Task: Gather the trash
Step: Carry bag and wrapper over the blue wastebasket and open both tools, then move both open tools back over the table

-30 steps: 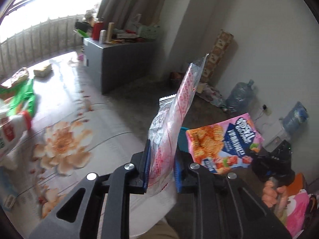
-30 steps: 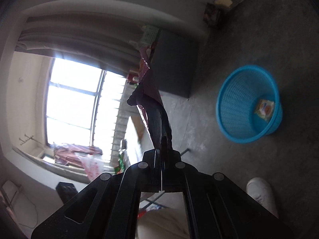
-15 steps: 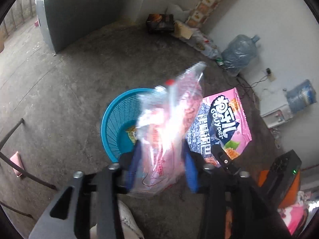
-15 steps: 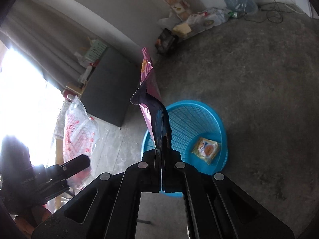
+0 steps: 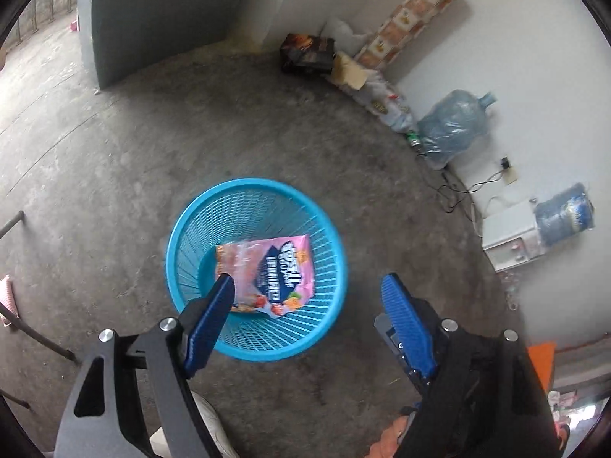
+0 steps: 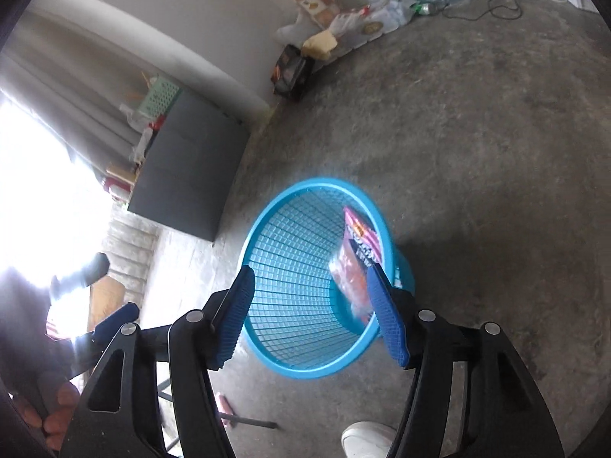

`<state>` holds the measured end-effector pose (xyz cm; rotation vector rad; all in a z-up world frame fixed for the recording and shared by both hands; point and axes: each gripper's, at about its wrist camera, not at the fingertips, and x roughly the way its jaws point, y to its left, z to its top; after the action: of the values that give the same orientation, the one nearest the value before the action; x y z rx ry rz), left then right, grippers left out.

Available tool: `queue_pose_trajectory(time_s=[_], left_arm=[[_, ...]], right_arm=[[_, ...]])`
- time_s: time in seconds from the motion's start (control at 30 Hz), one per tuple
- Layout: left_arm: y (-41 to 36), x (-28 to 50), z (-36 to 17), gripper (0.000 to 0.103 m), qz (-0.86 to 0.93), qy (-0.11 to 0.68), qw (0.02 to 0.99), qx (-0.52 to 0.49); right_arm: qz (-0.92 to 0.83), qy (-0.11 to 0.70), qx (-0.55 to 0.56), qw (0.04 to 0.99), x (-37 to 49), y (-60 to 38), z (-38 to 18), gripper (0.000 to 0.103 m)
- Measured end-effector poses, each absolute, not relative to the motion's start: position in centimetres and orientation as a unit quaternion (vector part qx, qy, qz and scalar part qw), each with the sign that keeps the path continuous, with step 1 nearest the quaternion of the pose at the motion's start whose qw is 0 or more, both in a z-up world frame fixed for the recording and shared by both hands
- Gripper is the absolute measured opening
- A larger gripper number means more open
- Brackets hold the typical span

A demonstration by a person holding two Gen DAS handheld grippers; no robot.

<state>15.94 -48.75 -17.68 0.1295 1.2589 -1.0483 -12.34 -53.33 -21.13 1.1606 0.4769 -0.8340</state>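
While both grippers [image 5: 307,294] [image 6: 309,286] open empty, wrappers [image 5: 267,271] lie inside basket [image 5: 252,187].

A rough grey concrete floor [image 5: 191,122] fills the room; plain white walls [image 5: 508,87] rise at its far edge; a dark grey box-shaped cabinet [image 6: 187,175] stands by pale pleated curtains [image 6: 80,87]; strong daylight glares from a window [image 6: 34,175] beside it; two clear blue water jugs [image 5: 454,129] and a patterned brick-print board [image 5: 412,19] rest along the wall.
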Motion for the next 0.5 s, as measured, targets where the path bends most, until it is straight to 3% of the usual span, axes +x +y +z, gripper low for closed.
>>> queue_pose_trajectory(time_s=[0.17, 0.5], left_arm=[[-46.7, 14.0, -13.3, 0.079, -0.498, 0.543, 0.675, 0.027], [-35.8, 10.9, -2.9, 0.083, -0.532, 0.454, 0.715, -0.005]], right_arm=[[-0.382, 0.211, 0.503, 0.746, -13.1, -51.7, -18.5, 0.064], [-0.356, 0.261, 0.381, 0.812, -10.8, -45.5, -9.8, 0.087]])
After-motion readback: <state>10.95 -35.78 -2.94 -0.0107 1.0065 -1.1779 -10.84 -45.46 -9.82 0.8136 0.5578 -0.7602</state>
